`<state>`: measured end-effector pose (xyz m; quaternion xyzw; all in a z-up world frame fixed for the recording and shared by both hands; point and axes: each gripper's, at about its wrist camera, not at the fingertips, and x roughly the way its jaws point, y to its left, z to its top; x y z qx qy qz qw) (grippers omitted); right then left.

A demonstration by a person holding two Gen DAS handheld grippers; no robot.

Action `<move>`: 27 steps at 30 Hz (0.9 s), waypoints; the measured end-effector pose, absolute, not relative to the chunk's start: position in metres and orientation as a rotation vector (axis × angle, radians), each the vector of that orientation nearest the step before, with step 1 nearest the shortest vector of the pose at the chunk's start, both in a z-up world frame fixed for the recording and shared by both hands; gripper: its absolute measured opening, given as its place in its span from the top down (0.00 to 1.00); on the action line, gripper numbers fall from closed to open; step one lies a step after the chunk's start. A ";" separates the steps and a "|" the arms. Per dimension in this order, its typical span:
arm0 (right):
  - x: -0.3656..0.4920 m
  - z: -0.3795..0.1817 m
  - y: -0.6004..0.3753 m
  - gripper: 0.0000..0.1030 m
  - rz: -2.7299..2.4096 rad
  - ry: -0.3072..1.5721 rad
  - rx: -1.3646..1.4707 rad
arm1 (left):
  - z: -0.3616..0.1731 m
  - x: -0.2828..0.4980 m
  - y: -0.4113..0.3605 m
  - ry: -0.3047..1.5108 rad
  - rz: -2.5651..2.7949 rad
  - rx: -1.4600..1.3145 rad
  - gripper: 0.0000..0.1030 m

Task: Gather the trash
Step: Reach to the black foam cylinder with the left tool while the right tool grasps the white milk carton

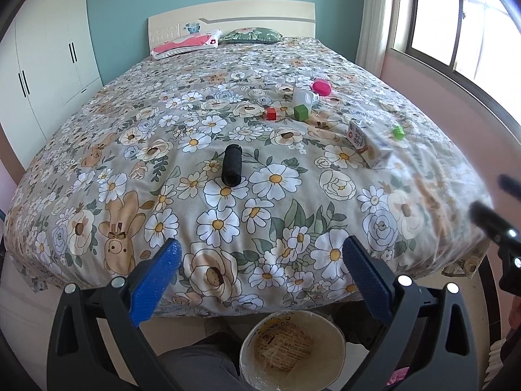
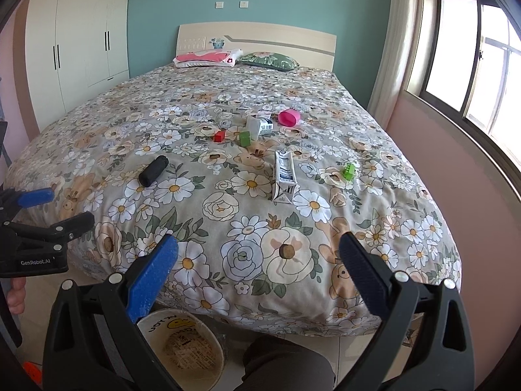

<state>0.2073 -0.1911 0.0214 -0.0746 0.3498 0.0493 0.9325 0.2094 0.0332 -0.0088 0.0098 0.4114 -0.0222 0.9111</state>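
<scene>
Left gripper (image 1: 262, 272): spread wide, empty, over bed's foot edge.
Right gripper (image 2: 259, 272): spread wide, empty.
Carton (image 2: 285, 176): flat on quilt (image 2: 228, 215), well ahead of right gripper.
Bucket (image 1: 337, 335): on floor below both grippers.

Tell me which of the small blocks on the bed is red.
The red block, the left-most of the three, beside a green block. The other green block sits apart, right of the carton.

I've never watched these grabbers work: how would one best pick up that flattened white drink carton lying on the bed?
Grip the flattened white drink carton across its narrow width near the middle, coming from above with the right gripper; it lies flat, long axis pointing away.
</scene>
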 end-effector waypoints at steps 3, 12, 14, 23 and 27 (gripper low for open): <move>0.232 0.014 -0.194 0.06 0.091 0.731 -0.153 | -0.017 0.236 0.036 0.869 -0.040 0.002 0.02; 0.305 -0.012 -0.200 0.06 0.082 0.769 -0.137 | -0.050 0.309 0.046 0.937 0.000 -0.025 0.02; 0.322 -0.021 -0.201 0.06 0.072 0.785 -0.143 | -0.057 0.322 0.047 0.953 0.005 -0.036 0.02; 0.384 -0.063 -0.209 0.06 0.072 0.873 -0.130 | -0.093 0.380 0.056 1.015 0.034 -0.084 0.02; 0.409 -0.079 -0.211 0.06 0.083 0.894 -0.120 | -0.108 0.400 0.059 1.036 0.044 -0.094 0.02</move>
